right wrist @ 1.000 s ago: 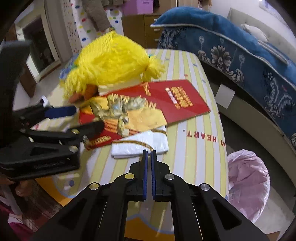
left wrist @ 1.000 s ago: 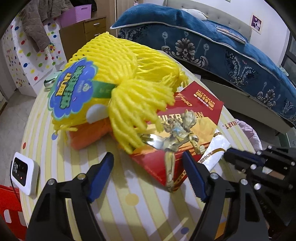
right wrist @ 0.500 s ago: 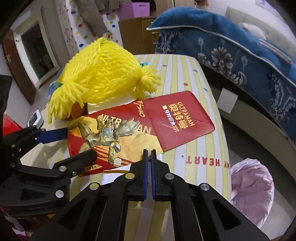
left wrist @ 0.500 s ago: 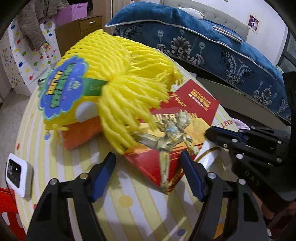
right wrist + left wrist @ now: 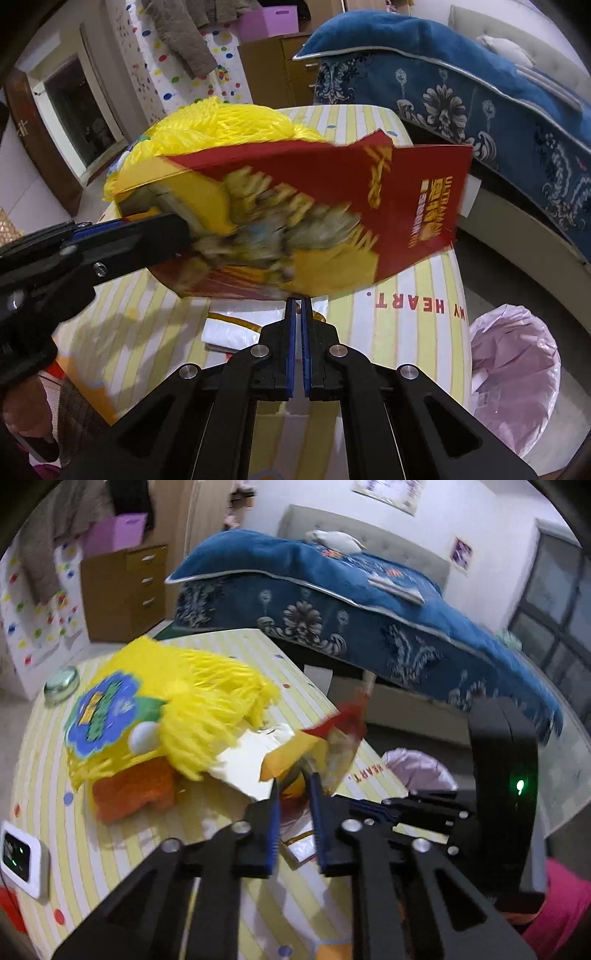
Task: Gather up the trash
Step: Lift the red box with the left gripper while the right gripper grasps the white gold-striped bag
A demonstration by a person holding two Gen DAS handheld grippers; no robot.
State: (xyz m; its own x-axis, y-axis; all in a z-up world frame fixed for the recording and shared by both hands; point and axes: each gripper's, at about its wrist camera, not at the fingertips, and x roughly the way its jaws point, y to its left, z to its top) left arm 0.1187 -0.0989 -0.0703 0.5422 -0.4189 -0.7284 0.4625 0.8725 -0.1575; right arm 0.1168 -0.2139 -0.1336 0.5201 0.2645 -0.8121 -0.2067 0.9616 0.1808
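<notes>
Currently: left gripper (image 5: 293,788) clamped on red packet (image 5: 332,218), lifted off striped table (image 5: 406,280). Right gripper (image 5: 298,306) fingers pressed together, holding nothing. Yellow netting (image 5: 199,701) behind; pink bin (image 5: 517,369) beside table.

The red package (image 5: 388,206) reads "ULTRAMAN" beside yellow characters too blurred to read. The tablecloth (image 5: 417,280) shows red "MY HEART", seemingly part of a longer line.

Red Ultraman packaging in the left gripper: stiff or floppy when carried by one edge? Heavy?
The red Ultraman packaging probably stays fairly stiff: the left gripper pinches only one end, yet the flat panel stands off the table without drooping. It looks thin and flattened, so likely light. Its printed face looks smooth, so it may pivot or slip in the pinch.
</notes>
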